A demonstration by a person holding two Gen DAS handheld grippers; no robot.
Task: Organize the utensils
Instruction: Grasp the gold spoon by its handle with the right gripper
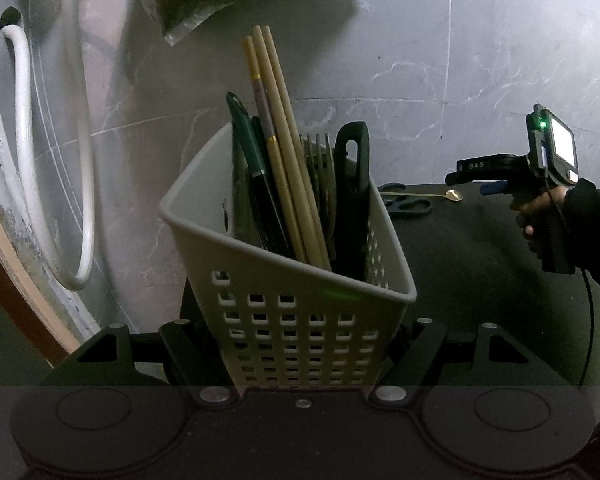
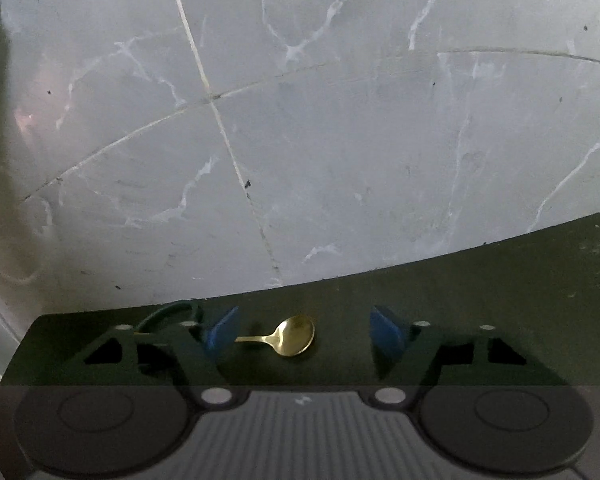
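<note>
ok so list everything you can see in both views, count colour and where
perforated grey plastic basket: one, grey, clamped in the left claw
wooden chopsticks: three or so, tan, upright in the basket
metal fork: one, silver, in the basket
black slotted-handle utensil: one, in the basket
dark green-handled utensil: one, in the basket
small gold spoon: one, flat on the dark table, bowl between the right claw's blue pads
dark scissors: one, on the table beside the spoon
white hose: one, on the left wall
left claw: shut on the basket
right claw: open, in a hand with a black sleeve
</note>
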